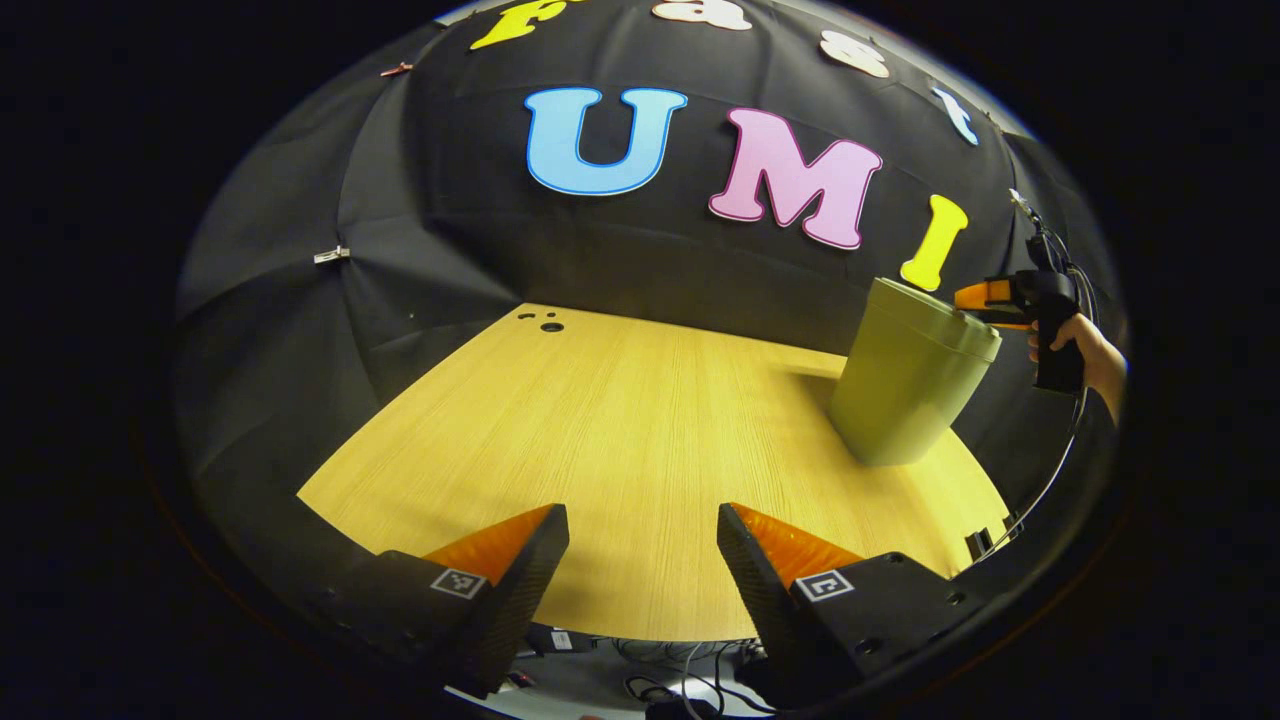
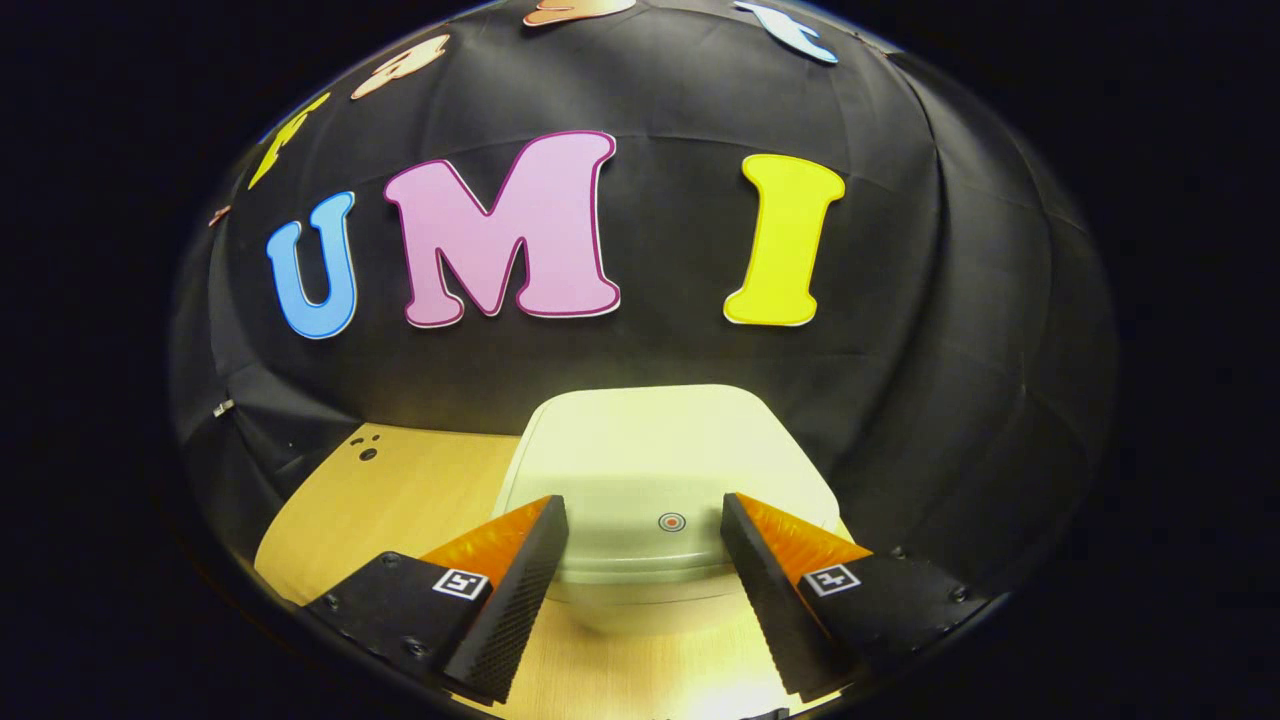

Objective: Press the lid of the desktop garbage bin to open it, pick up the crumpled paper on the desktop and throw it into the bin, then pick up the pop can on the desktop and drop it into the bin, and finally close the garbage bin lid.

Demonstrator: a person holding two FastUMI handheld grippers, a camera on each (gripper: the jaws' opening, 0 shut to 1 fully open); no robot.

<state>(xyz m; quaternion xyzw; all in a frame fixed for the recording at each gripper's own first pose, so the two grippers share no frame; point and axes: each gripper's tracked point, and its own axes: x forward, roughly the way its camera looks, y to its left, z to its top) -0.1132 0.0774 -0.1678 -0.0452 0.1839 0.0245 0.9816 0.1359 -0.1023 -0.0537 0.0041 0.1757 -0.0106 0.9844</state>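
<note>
We are seeing the garbage bin point(image 1: 905, 385) standing near the desk's point(image 1: 620, 420) far right corner, lid point(image 2: 650, 470) closed, contents hidden | right gripper point(image 2: 640, 560) hovering open above the lid | left gripper point(image 1: 640, 560) open, holding nothing.

Black cloth wall point(image 1: 450, 250) — wooden table point(image 1: 620, 450) (light-grained) below.
</note>
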